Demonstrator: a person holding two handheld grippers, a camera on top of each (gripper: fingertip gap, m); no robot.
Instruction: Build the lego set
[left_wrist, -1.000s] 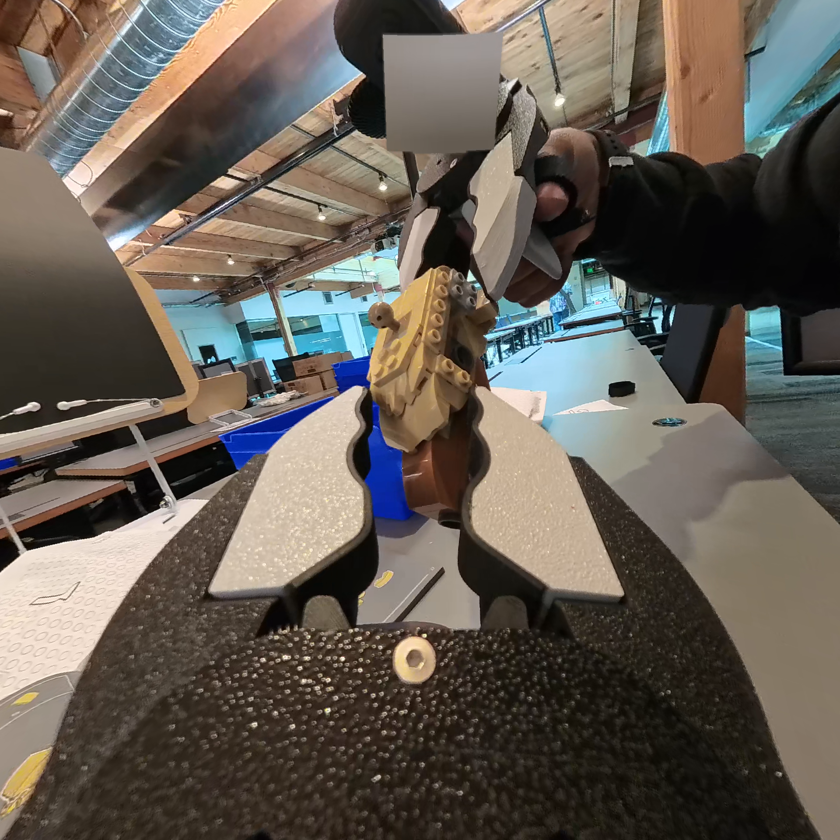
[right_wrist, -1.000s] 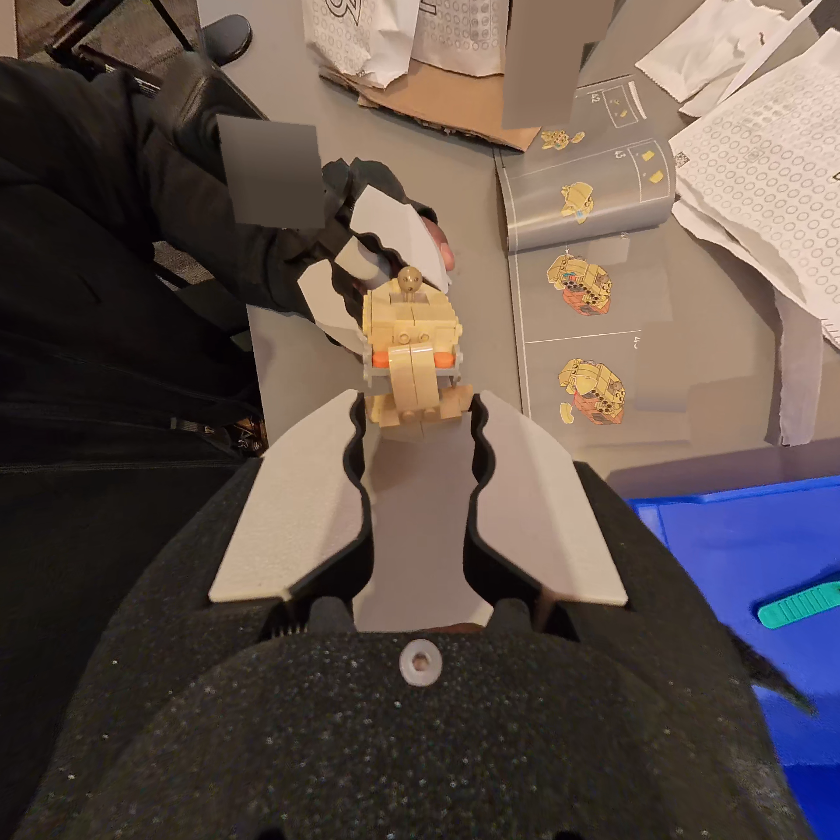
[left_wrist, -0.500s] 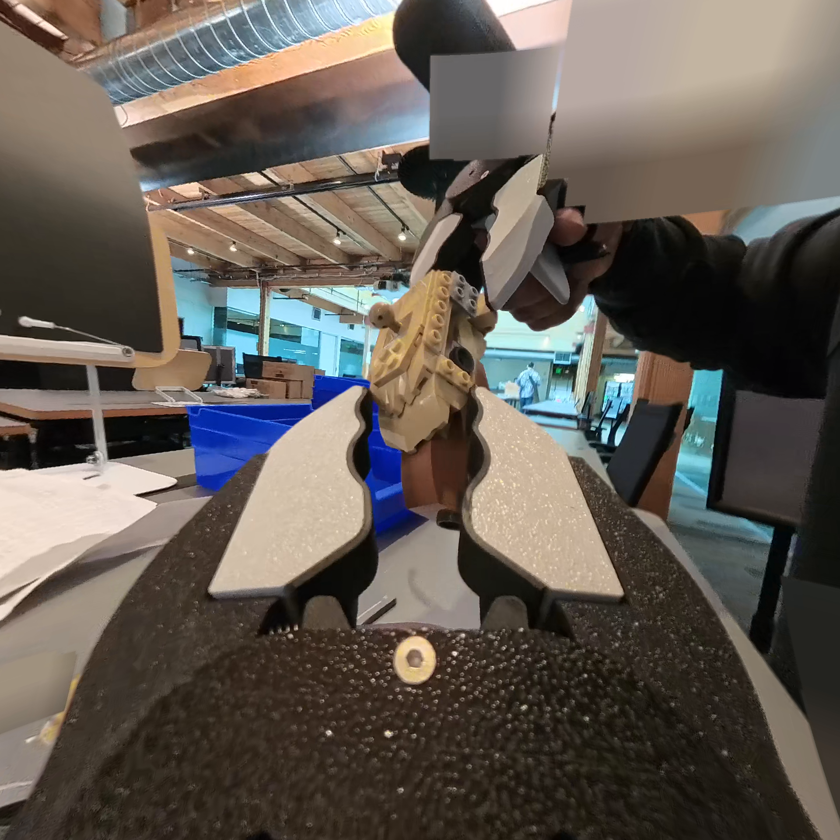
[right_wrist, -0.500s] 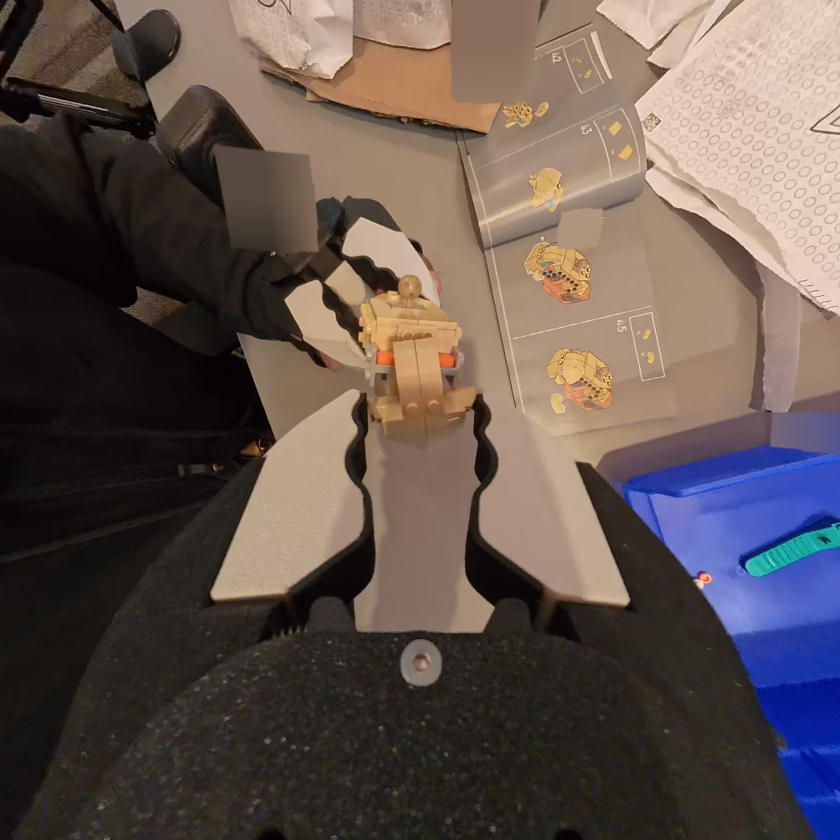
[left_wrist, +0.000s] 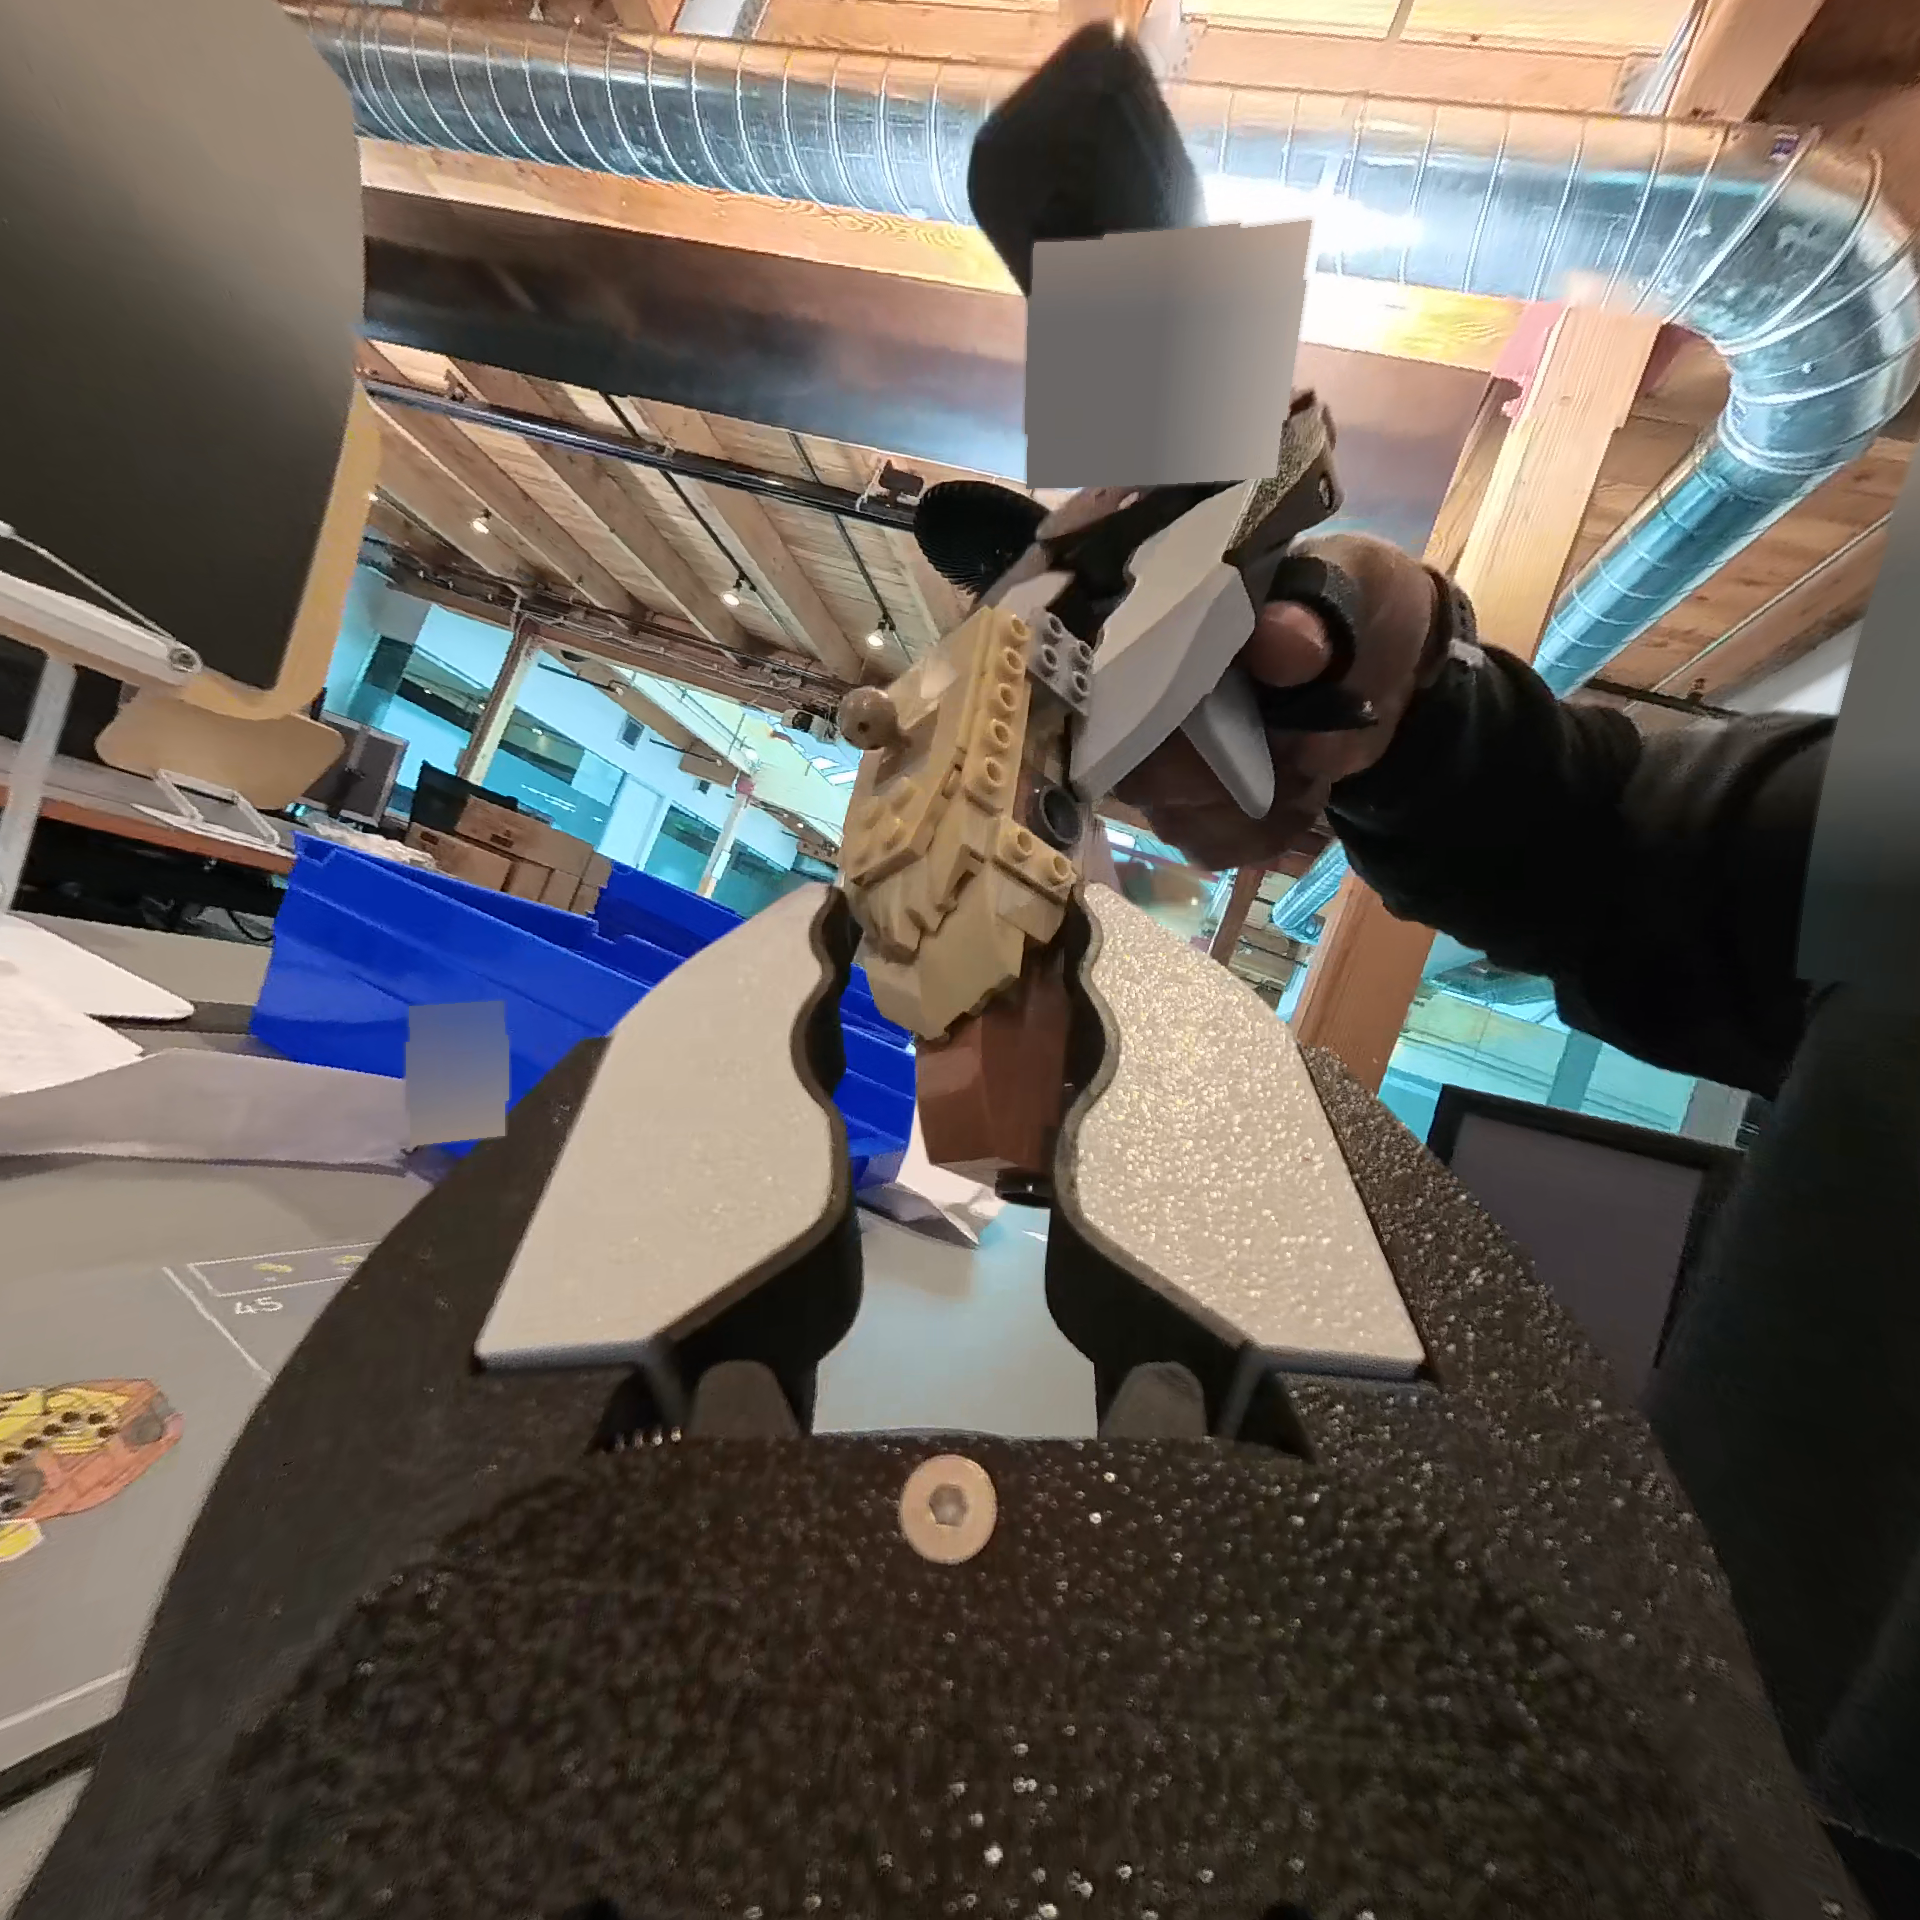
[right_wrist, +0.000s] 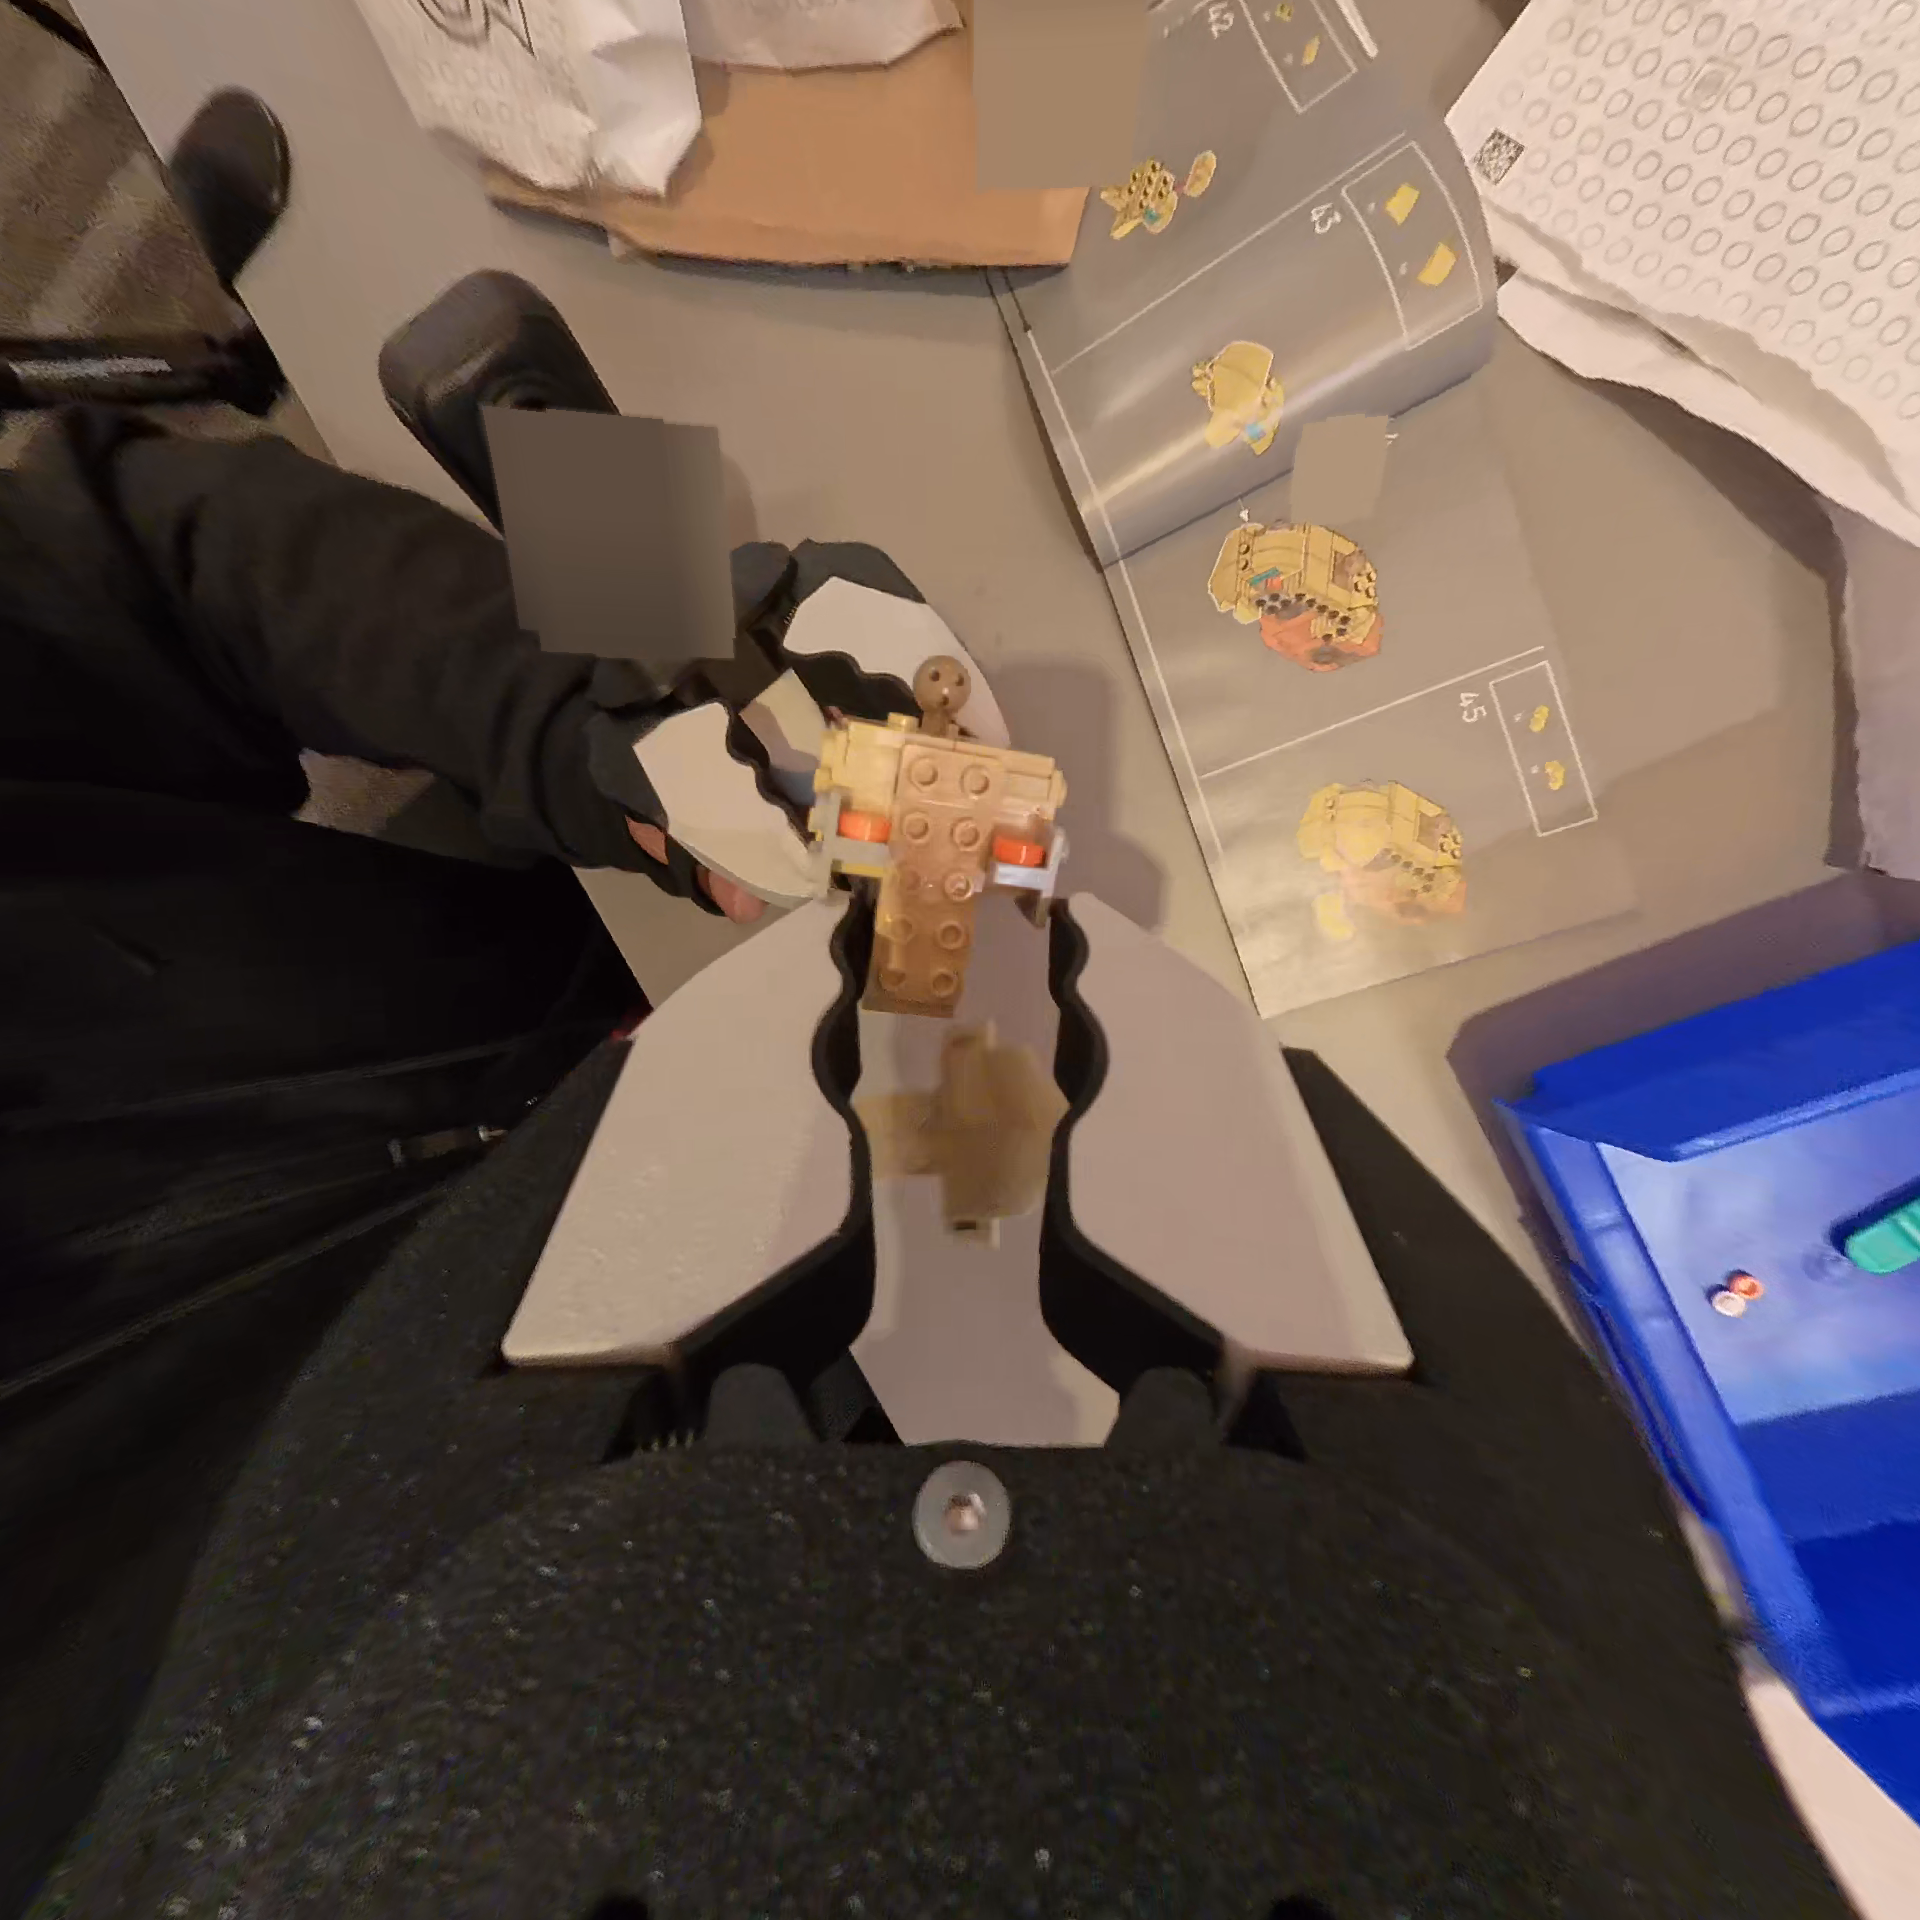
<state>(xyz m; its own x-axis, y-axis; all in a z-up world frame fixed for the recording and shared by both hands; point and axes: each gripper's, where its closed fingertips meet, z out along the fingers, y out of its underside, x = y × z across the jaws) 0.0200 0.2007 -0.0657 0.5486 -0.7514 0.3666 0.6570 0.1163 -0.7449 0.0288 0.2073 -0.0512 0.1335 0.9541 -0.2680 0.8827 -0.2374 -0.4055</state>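
1. While the left gripper (left_wrist: 956, 997) pinches the tan and brown brick model (left_wrist: 961, 831) between both pads, it holds the model up above the grey bench (right_wrist: 883, 436).
2. The right gripper (right_wrist: 956, 935) is spread, with the model's tan studded plate (right_wrist: 930, 904) poking in between its fingers; I cannot tell if the pads touch it.
3. A blurry tan piece (right_wrist: 971, 1132) shows deeper between the right fingers, loose from the model.
4. An open instruction booklet (right_wrist: 1340, 665) lies on the bench just beside the model.
5. A blue bin (right_wrist: 1714, 1247) sits near the right gripper, with a green tool (right_wrist: 1886, 1242) inside.
6. White paper bags (right_wrist: 1714, 208) lie past the booklet.
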